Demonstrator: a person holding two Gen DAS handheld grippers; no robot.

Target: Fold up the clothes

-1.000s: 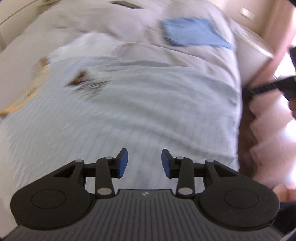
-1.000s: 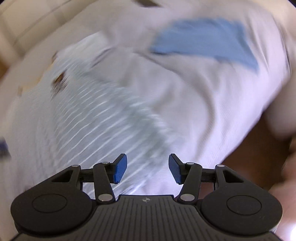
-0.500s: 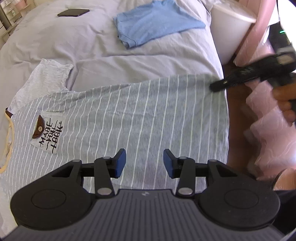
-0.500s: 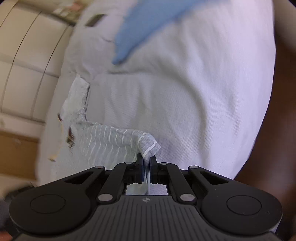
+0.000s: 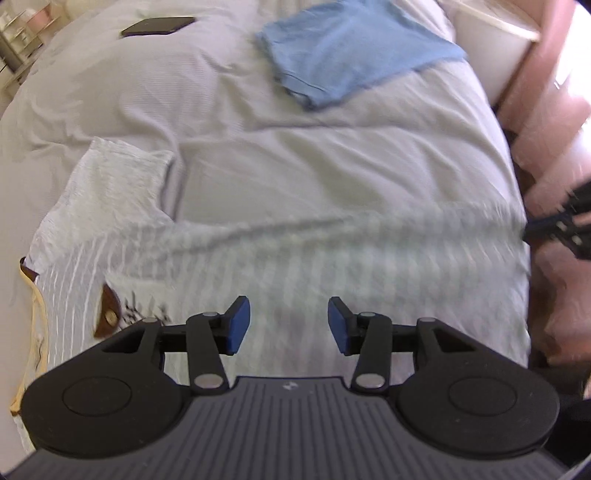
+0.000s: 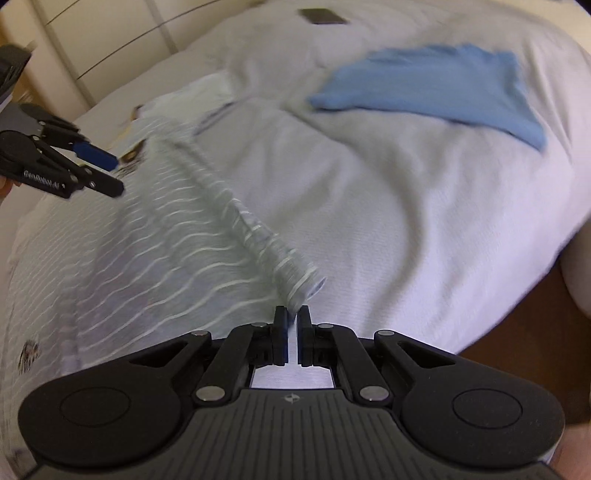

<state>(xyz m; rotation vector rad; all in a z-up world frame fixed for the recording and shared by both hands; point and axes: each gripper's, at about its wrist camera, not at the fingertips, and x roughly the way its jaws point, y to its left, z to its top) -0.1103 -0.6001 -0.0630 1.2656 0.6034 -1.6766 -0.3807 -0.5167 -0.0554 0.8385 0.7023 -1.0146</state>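
Lifted since half a second ago, the striped T-shirt point(image 6: 155, 258) now runs as a taut ridge from the bed's point(image 5: 332, 155) near right edge toward its left side.

Largest first: bare white bedding lies open beyond the shirt, up to a folded blue garment point(image 5: 354, 55) near the far right corner and a dark phone point(image 5: 159, 26) at the far edge. Right gripper point(image 6: 291, 332) is clamped on the shirt's hem corner at the bed's right edge. Left gripper point(image 5: 289, 325) hovers over the shirt's chest, jaws opening, nothing between them; its side reads "GenRobot.AI". The pocket print is too blurred to read.
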